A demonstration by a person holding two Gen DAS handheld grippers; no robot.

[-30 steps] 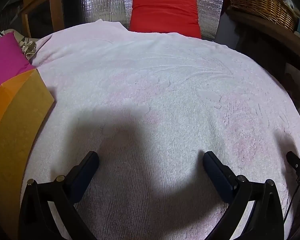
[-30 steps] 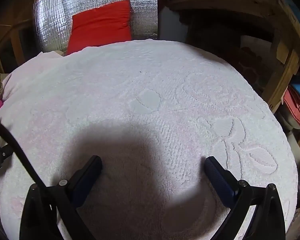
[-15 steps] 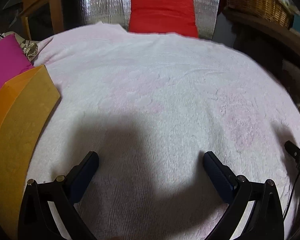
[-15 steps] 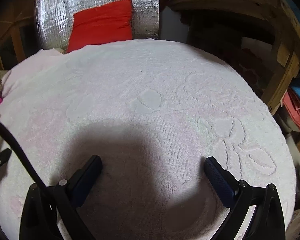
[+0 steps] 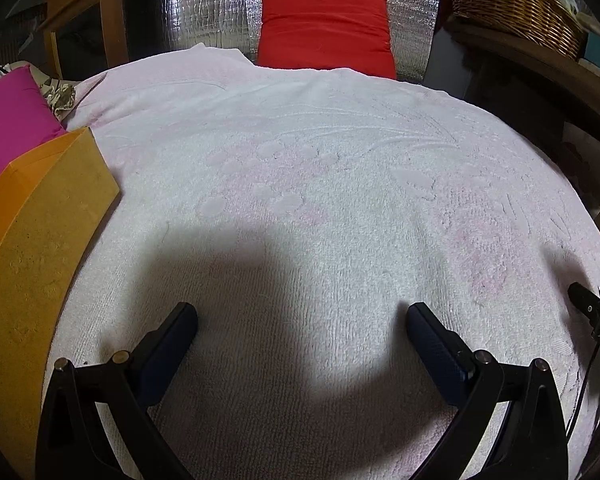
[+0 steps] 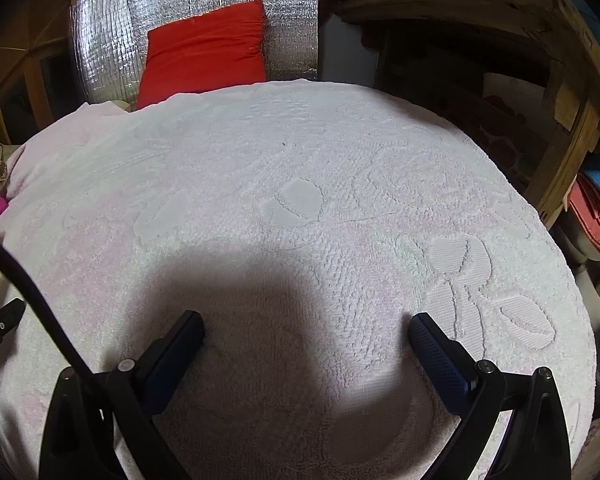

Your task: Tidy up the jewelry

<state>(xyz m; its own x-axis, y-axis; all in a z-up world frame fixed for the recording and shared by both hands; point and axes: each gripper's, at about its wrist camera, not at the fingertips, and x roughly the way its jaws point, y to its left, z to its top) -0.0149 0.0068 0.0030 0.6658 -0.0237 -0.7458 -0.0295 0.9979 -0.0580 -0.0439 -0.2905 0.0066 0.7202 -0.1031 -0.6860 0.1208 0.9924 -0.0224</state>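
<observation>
Left wrist view shows my left gripper [image 5: 300, 322] spread wide over the pink towel [image 5: 320, 168], the right gripper [image 6: 306, 330] likewise, no jewelry visible on it, so I risk snagging terry loops or bumping the orange box [image 5: 40, 240] at its left edge.

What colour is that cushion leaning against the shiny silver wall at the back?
Bright red. The cushion shows best in the left wrist view.

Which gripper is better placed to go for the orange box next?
Left, probably. The orange box lies just beside the left gripper, at the towel's left edge. The right gripper, also open and empty, sees only towel; the box is out of its view.
</observation>
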